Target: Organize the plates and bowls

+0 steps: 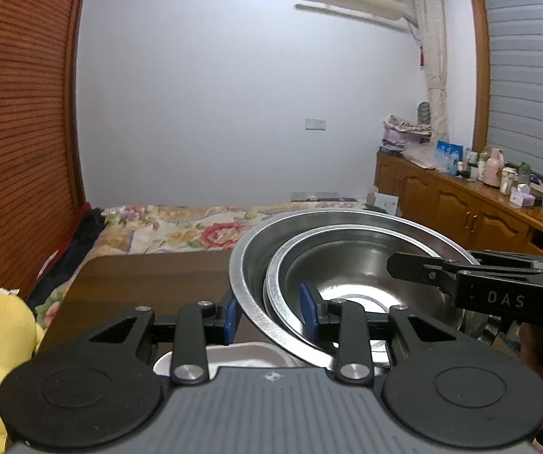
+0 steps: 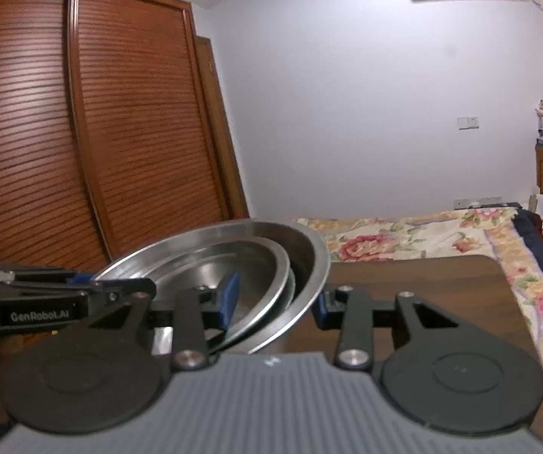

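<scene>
both grippers point slightly downward, level with each other. left gripper (image 1: pixel 271 316) and right gripper (image 2: pixel 277 300) each have fingers narrowed onto opposite rims of the nested steel bowls (image 1: pixel 347 261), held tilted above the brown surface (image 2: pixel 422 276).

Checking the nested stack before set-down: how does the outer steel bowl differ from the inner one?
The outer bowl is wider and deeper; the inner bowl sits inside it, off-centre. The outer bowl's rim is broad and matte; the inner bowl's is thinner and shinier. Both are steel, tilted together and gripped across their rims by the left gripper and right gripper.
</scene>
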The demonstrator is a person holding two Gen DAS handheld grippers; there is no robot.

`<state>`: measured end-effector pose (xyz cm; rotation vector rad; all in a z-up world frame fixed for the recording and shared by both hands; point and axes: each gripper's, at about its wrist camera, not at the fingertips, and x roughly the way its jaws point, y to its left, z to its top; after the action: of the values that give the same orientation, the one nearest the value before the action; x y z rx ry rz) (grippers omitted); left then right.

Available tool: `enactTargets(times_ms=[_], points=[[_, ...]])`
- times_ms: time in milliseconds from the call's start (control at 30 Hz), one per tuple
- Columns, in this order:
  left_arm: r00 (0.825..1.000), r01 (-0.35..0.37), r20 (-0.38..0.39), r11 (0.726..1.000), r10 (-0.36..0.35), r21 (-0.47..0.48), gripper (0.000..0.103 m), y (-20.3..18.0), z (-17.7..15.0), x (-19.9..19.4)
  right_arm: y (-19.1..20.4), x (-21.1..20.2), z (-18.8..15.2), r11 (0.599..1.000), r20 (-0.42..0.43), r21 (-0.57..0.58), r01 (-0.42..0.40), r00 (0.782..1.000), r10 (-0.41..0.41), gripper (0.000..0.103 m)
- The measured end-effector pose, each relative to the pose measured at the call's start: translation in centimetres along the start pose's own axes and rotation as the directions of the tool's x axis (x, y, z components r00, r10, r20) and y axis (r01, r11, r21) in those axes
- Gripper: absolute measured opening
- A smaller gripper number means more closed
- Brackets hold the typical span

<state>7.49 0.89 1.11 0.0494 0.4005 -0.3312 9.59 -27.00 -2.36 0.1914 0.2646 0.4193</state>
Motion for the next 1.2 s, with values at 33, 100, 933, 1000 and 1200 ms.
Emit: enactTargets(times_ms=[33, 100, 933, 1000, 1200], points=[[1.000, -0.002, 0.001, 1.000, 0.002, -0.003, 0.036, 0.4, -0.4, 0.2, 0.1, 0.4, -0.2, 1.000, -0.008, 0.000, -0.006, 1.000, 0.006, 0.041], [1.000, -0.001, -0.002, 1.000, 0.001, -0.001, 0.036, 1.2, -1.1, 0.6, 0.3, 1.2, -0.8, 1.000, -0.024, 0.001, -0.013, 1.000, 0.013, 0.041], [0.997, -0.037, -0.065, 0.999, 0.035, -0.036, 0.036, 7.6, -5.7, 2.2, 5.0, 4.7, -4.7, 0.997, -0.115, -0.029, -0.071, 0.991, 0.067, 0.041], [0.997, -0.036, -0.067, 0.999, 0.033, -0.035, 0.036, 7.8, -6.1, 2.3, 5.0, 4.9, -4.8, 0.997, -0.122, -0.026, -0.069, 0.990, 0.065, 0.041], [0.996, -0.030, -0.082, 0.999, 0.027, -0.044, 0.036, 8.2, -6.9, 2.5, 5.1, 5.2, -5.4, 0.998, -0.140, -0.028, -0.064, 0.988, 0.060, 0.041]])
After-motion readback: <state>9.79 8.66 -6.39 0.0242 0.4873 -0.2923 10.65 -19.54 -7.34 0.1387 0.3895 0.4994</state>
